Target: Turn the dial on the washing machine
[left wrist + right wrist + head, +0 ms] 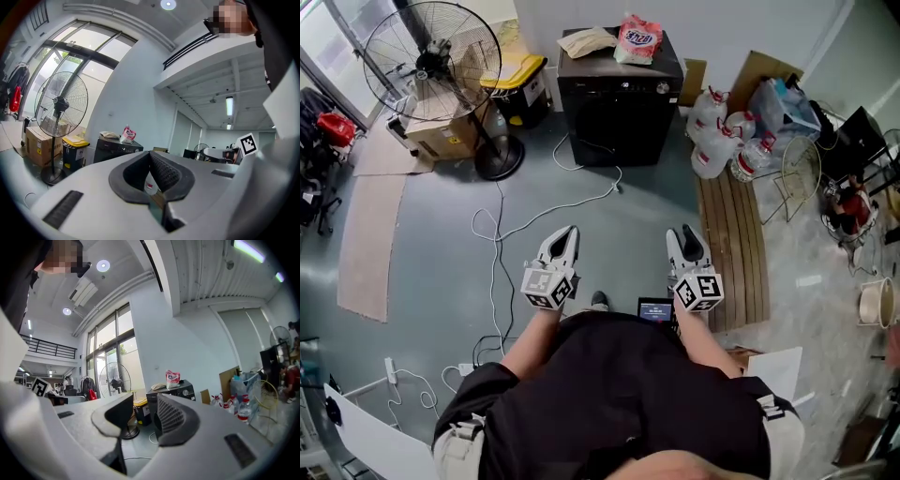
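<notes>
The black washing machine [619, 112] stands against the far wall, its round dial [663, 88] at the right of the control strip. A pink bag [637, 39] and a folded cloth [586, 41] lie on its lid. Both grippers are held level over the grey floor, well short of the machine. My left gripper [563, 242] has its tips together with nothing between them. My right gripper [685, 242] is open and empty. In the right gripper view the machine [176, 390] and dial [186, 392] show beyond the jaws [144, 401]. The left gripper view shows the machine [117, 147] left of the jaws [150, 154].
A large standing fan [431, 61] and a cardboard box [445, 136] are at far left, a yellow-lidded bin [517, 84] beside them. Several water bottles [717, 141] sit right of the machine. A white cable [502, 234] trails across the floor. A wooden pallet [733, 244] lies at right.
</notes>
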Demonstrator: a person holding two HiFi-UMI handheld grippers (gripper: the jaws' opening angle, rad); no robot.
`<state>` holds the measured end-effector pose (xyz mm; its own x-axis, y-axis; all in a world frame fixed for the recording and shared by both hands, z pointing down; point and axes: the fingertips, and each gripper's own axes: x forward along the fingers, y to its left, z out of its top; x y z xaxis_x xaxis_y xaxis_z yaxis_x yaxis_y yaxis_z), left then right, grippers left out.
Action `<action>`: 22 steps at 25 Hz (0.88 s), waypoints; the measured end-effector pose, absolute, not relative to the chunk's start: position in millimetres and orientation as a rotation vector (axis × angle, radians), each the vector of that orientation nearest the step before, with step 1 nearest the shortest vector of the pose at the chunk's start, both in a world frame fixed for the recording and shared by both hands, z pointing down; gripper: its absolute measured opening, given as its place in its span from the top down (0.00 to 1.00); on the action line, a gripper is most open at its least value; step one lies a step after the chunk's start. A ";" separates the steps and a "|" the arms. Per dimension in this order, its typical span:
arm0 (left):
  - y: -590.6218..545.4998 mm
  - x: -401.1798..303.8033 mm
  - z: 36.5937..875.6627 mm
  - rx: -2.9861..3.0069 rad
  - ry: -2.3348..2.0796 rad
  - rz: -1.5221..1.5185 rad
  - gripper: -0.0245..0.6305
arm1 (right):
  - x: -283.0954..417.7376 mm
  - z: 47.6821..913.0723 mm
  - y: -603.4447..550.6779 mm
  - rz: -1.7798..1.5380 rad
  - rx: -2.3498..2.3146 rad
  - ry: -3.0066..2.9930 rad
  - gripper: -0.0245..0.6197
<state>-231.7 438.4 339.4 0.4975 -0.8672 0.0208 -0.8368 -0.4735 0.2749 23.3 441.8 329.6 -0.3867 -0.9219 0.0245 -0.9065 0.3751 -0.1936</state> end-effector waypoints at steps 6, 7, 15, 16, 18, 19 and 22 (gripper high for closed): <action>367.8 -251.9 333.2 2.526 -1.411 -0.189 0.97 | 1.5 317.4 384.4 -0.264 -1.705 2.510 0.71; 358.4 -258.2 335.2 2.520 -1.413 -0.192 0.97 | -4.5 317.8 378.4 -0.263 -1.706 2.511 0.71; 308.7 -276.1 358.9 2.464 -1.417 -0.171 0.97 | -13.9 340.5 337.5 -0.344 -1.734 2.530 0.71; 301.7 -276.2 362.4 2.455 -1.416 -0.164 0.97 | -13.8 342.2 330.7 -0.351 -1.733 2.531 0.71; 288.1 -273.0 367.7 2.449 -1.413 -0.151 0.97 | -11.2 346.3 316.4 -0.361 -1.732 2.528 0.71; 281.0 -270.3 369.3 2.450 -1.412 -0.146 0.97 | -9.2 348.8 308.4 -0.365 -1.731 2.526 0.71; 257.4 -262.5 371.7 2.446 -1.418 -0.132 0.97 | -3.6 355.9 280.7 -0.388 -1.720 2.523 0.71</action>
<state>-262.5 257.4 371.7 0.5061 -0.8593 0.0746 -0.8306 -0.4622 0.3106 -3.6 280.7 355.9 -0.3740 -0.9232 0.0888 -0.9072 0.3442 -0.2421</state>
